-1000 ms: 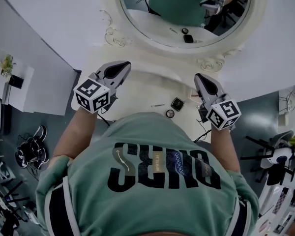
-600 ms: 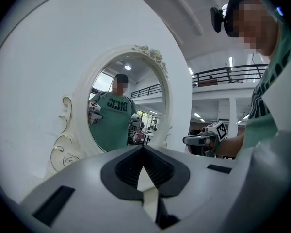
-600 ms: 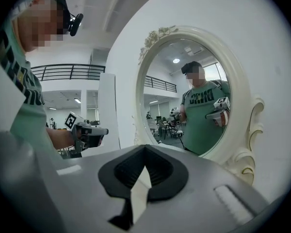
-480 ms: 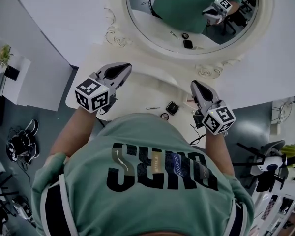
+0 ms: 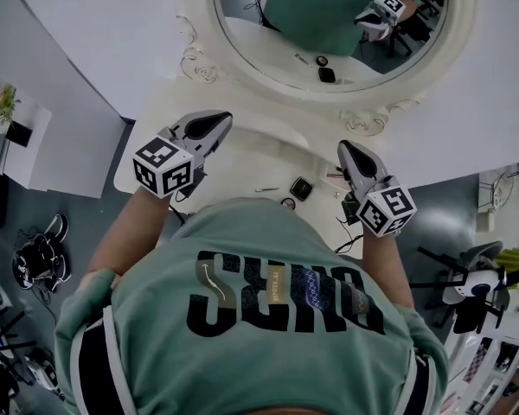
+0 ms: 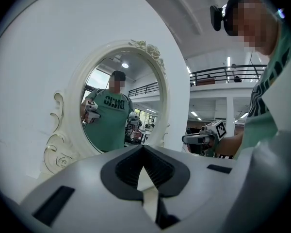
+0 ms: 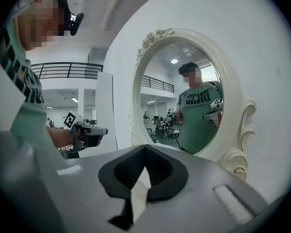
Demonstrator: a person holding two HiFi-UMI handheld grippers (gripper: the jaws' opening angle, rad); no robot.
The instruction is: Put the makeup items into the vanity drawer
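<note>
Makeup items: a black square compact (image 5: 302,188), a small round dark pot (image 5: 288,203) and a thin pencil-like stick (image 5: 266,188). They lie close together on the white vanity tabletop (image 5: 242,158), near its front edge, just ahead of the person's green T-shirt (image 5: 268,318).

Head view: the grey left gripper (image 5: 218,121) hovers over the tabletop's left part, well apart from the items. The grey right gripper (image 5: 348,148) hovers by the right edge, near the compact. An oval mirror in a cream carved frame (image 5: 199,59) stands at the back and reflects the items. The tabletop is bare between the grippers. The shirt carries large dark letters that cannot be read with certainty.

Left gripper view: the jaws are clenched together, with nothing between them. They point at the mirror, and the other gripper shows at the right. Only the head view shows the makeup and the tabletop.

Right gripper view: the jaws are likewise pressed together and empty. Behind the person there is a dark-railed balcony (image 7: 68,71).
</note>
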